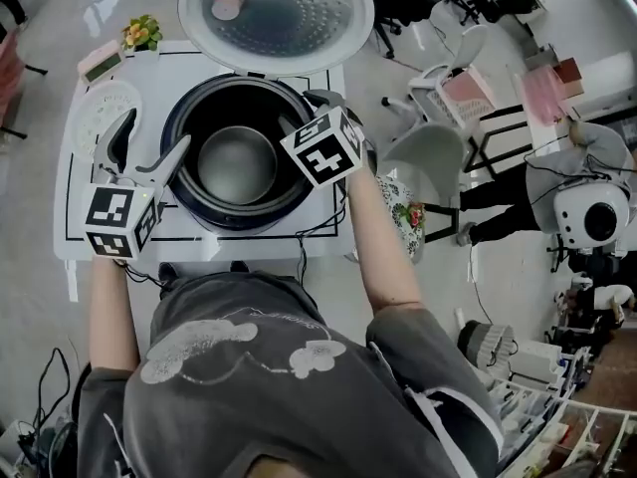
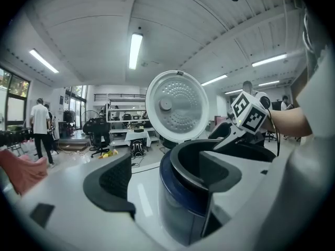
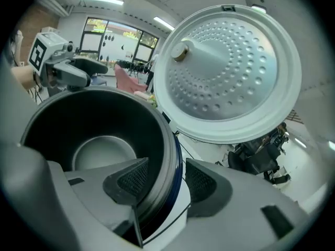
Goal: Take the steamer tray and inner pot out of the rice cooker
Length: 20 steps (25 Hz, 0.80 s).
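Right gripper view: right claw (image 3: pixel 165 179) straddles the inner pot (image 3: pixel 104 116) rim, unclenched; left claw (image 2: pixel 165 171) likewise released. Pinching the rice cooker (image 3: pixel 178 158) wall too could jam lifting.

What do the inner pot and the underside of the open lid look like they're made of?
Inner pot: likely metal with a dark, matte coating, perhaps non-stick; its walls look near black, the rim thin and grey, the floor paler with a dull sheen. Lid underside: probably aluminium or steel, satin silver, pressed with rows of dimples.
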Motion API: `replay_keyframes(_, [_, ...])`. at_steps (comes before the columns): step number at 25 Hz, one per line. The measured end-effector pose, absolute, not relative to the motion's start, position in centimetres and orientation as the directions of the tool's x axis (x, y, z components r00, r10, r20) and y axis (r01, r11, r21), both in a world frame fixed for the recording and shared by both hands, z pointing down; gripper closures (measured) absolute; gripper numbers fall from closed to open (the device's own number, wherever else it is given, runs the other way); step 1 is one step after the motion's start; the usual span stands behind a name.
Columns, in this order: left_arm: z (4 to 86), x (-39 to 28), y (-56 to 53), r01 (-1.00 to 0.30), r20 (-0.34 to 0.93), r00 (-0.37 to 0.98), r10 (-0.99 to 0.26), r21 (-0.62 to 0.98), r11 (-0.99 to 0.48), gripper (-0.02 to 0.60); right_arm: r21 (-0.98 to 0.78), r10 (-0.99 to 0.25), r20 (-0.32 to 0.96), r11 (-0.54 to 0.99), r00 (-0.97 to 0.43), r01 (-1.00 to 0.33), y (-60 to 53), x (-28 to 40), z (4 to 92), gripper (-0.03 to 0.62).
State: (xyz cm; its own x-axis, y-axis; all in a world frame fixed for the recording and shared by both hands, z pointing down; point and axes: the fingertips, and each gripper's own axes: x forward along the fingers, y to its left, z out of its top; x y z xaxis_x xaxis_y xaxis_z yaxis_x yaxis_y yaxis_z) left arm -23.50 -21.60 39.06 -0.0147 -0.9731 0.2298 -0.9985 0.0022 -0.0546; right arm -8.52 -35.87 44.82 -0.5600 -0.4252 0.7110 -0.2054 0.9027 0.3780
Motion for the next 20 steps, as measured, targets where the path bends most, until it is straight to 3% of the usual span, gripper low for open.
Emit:
replay_keyframes(6, [39.2,-23.0,-21.4,-0.997,0.238,-0.058,-0.97,-0.06,0.045,0.183,0.41,-0.44,0.754,0.895,-0.488,-0.173,-36.8,-8.7,45.7,0.358])
replay_keyframes(12, [39.1,-22.2,-21.2,-0.996,0.244,-0.075,-0.967,-0.07,0.06,0.183,0.427,-0.449,0.729,0.888,-0.517,-0.171,-37.0,-8.9,45.1,0.369])
replay_keyframes(20, [38.4,-22.1,-20.7,-0.994,0.248,-0.085,-0.965,-0.092,0.064,0.183,0.456,-0.463,0.702,0.876,-0.541,-0.158,-36.0,-8.9,43.5,0.453])
